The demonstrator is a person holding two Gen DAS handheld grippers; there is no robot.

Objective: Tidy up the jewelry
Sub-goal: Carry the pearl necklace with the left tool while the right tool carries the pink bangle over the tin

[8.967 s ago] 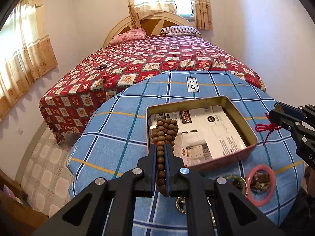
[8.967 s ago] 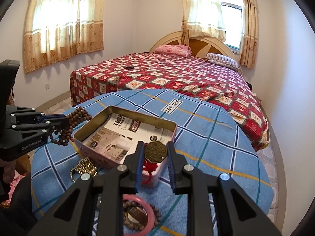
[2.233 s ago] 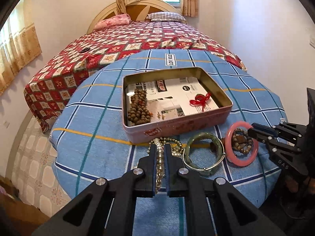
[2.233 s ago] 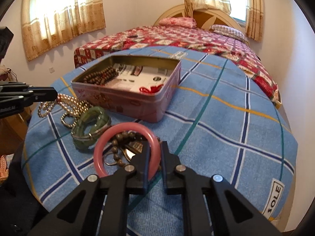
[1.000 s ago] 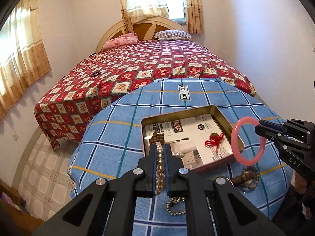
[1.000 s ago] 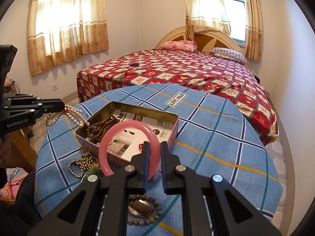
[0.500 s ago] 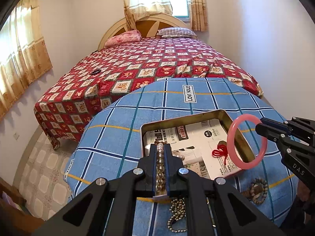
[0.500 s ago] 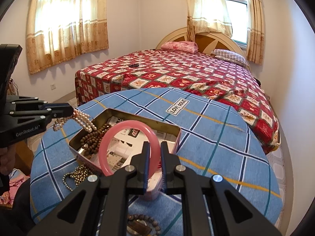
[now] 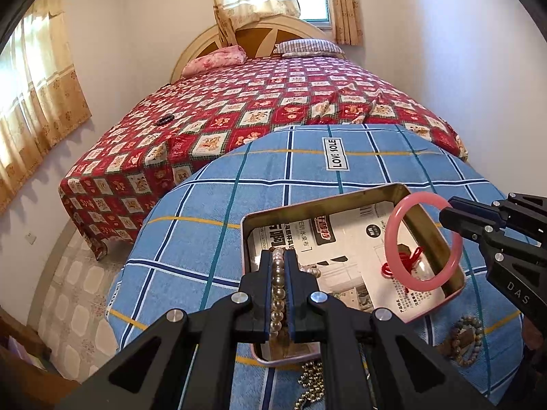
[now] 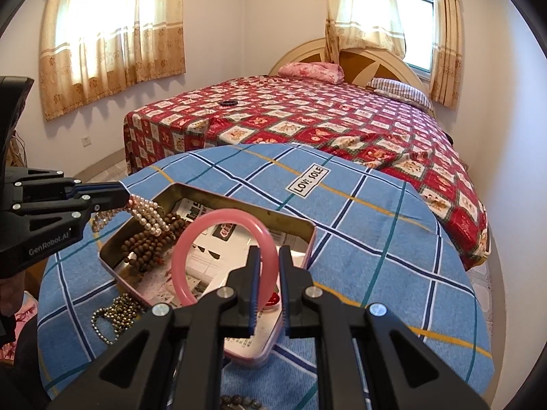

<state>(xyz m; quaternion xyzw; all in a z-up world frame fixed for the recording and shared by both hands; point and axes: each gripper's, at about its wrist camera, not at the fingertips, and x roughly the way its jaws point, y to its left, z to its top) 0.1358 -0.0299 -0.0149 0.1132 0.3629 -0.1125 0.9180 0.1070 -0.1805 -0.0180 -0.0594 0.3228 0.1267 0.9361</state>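
Note:
An open pink tin (image 9: 441, 235) (image 10: 307, 229) lined with printed paper sits on the blue checked table. My left gripper (image 9: 279, 266) (image 10: 128, 200) is shut on a pearl necklace (image 9: 277, 294) (image 10: 150, 217), which hangs over the tin's left end above the brown wooden beads (image 10: 147, 244). My right gripper (image 10: 266, 266) (image 9: 444, 217) is shut on a pink bangle (image 10: 218, 256) (image 9: 422, 242), held upright over the tin's right end. A red knotted charm (image 9: 401, 261) lies inside the tin.
A metal bead chain (image 10: 112, 314) (image 9: 312, 384) lies on the cloth beside the tin. A dark bead bracelet (image 9: 466, 340) lies by the tin's near right. A bed with a red patterned cover (image 9: 273, 109) stands just beyond the round table.
Both grippers have moved in over the tin. The pearl necklace now hangs above the wooden beads and the pink bangle is over the tin's right end.

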